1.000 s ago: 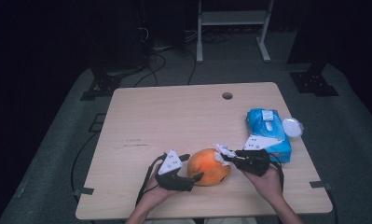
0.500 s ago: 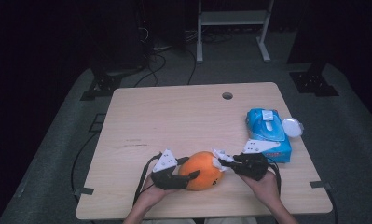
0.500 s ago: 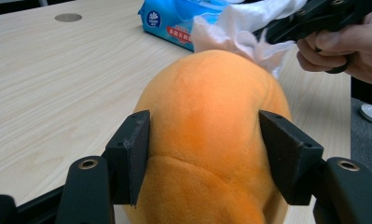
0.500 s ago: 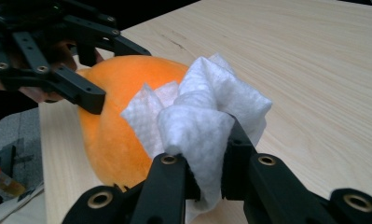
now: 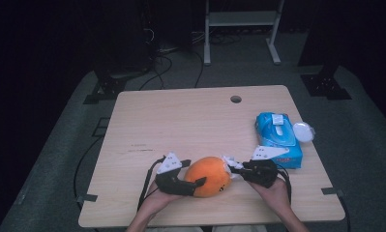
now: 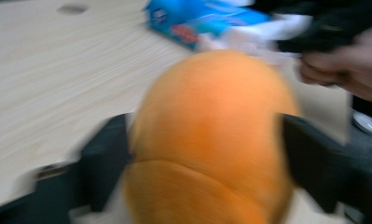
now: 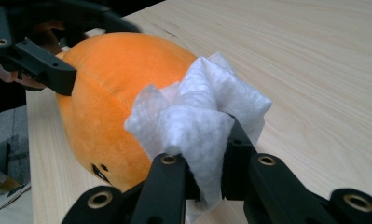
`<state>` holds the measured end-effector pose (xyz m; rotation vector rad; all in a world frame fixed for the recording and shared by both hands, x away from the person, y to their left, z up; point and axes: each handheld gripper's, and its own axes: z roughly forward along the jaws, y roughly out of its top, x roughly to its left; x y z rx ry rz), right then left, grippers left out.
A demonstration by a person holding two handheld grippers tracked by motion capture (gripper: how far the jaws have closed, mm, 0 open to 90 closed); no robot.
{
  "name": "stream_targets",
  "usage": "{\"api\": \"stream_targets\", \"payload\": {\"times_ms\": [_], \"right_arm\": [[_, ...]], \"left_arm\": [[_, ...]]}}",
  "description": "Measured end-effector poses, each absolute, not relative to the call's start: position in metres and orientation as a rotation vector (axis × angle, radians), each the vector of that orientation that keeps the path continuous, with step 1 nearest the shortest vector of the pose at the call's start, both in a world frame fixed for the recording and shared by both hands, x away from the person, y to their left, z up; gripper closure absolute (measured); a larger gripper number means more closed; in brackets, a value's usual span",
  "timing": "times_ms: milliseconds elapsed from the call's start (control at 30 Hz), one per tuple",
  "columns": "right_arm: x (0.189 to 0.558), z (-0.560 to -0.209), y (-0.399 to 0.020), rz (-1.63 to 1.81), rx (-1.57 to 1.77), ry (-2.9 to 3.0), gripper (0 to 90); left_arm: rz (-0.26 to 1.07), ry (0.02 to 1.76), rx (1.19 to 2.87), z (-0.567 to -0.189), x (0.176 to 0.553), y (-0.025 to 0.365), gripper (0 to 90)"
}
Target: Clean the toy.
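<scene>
One orange plush toy (image 5: 207, 176), one white wipe (image 7: 200, 114).

Two handheld grippers, both black. Left gripper (image 5: 200, 182): black body w/ a grey three-cornered plate (image 5: 171, 163) on top; black cable (image 5: 146, 186) loops off its back toward the table's near edge. Its jaws look broad, flat, matte in the left gripper view, blurred. Right gripper (image 5: 231, 167): same black build, grey plate (image 5: 269, 152) dotted w/ small marks. In the right gripper view its jaws are slim black bars w/ round brass-ringed screw holes (image 7: 168, 160). Forearms bare, no sleeves seen.
</scene>
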<state>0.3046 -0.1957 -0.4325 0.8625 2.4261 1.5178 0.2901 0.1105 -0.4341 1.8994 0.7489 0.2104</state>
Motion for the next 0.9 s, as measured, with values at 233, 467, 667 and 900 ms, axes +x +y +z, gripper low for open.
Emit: {"api": "stream_targets", "payload": {"times_ms": [233,467,667,900], "right_arm": [[0.313,-0.425,-0.196,1.619,0.905,2.375,80.4],[0.314,-0.428,-0.193,1.632,0.876,2.391,80.4],[0.302,-0.419,-0.183,1.641,0.782,2.411,80.4],[0.306,-0.419,-0.183,1.569,0.772,2.4,80.4]], "left_arm": [[0.51,0.525,1.908,-0.43,0.279,0.094,43.7],[0.429,0.57,1.895,-0.435,0.284,0.096,21.6],[0.383,0.547,1.911,-0.44,0.282,0.098,32.9],[0.35,0.55,1.923,-0.436,0.28,0.1,24.9]]}}
